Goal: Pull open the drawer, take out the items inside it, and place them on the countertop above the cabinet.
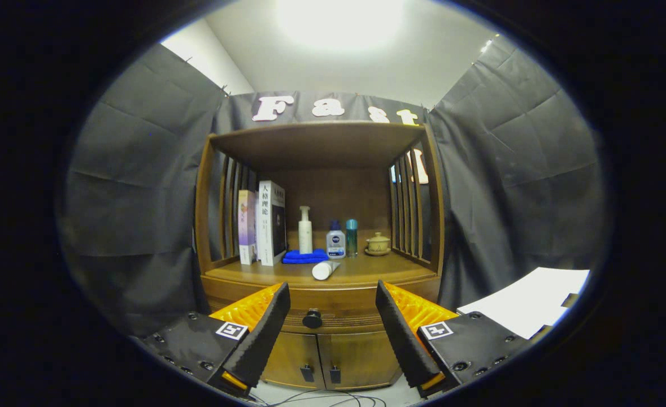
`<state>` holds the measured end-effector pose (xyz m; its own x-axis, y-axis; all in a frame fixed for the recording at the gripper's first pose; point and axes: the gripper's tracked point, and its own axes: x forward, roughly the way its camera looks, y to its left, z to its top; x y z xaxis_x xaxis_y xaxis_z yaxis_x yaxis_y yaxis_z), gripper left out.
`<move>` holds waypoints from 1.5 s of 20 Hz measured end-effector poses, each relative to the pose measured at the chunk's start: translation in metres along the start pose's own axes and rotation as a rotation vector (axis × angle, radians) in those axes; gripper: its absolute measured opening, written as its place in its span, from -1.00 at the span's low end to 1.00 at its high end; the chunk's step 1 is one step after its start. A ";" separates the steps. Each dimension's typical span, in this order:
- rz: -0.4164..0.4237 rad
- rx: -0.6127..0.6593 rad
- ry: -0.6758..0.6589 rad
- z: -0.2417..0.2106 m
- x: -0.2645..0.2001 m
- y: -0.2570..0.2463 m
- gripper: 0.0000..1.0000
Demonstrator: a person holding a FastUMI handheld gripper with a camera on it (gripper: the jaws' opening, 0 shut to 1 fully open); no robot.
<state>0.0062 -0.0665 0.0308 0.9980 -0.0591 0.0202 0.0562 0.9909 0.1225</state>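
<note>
Facing a wooden cabinet (431, 226) head-on, with the gripper (331, 297) spread wide and clamping nothing. Reaching with the fingers (265, 328) to left and right of the drawer (344, 310), without touching it. Looks shut, flush under the countertop (366, 272), with its dark round knob (312, 319) in the gap between the fingers, nearer the left one and just beyond them. Cannot see inside, so cannot tell whether anything lies there.

Up on the countertop, from left to right: books (265, 223), a pump bottle (305, 230), a folded blue cloth (304, 257), a white tube (324, 269) lying on its side near the front edge, a blue-capped bottle (335, 240), a teal bottle (352, 236) and a lidded cup (377, 243) at the far right. Fits a shut drawer with things yet inside; fits equally one emptied and pushed shut, with some of those things on top having come from it.

As to handling: probably stiff solid wood, sliding straight toward the near side with some weight and friction. Best held by the knob alone: small, hard, likely smooth, so apt to slip unless pinched squarely across its sides, and needing a level pull. Just below, two small doors (355, 356) with handles of their own, easy to mistake for it.
</note>
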 end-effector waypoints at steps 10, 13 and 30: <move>0.149 -0.096 0.027 0.004 -0.041 0.036 0.93; 0.168 -0.075 0.023 0.007 -0.044 0.039 0.94; 0.147 -0.047 0.020 0.018 -0.047 0.029 0.95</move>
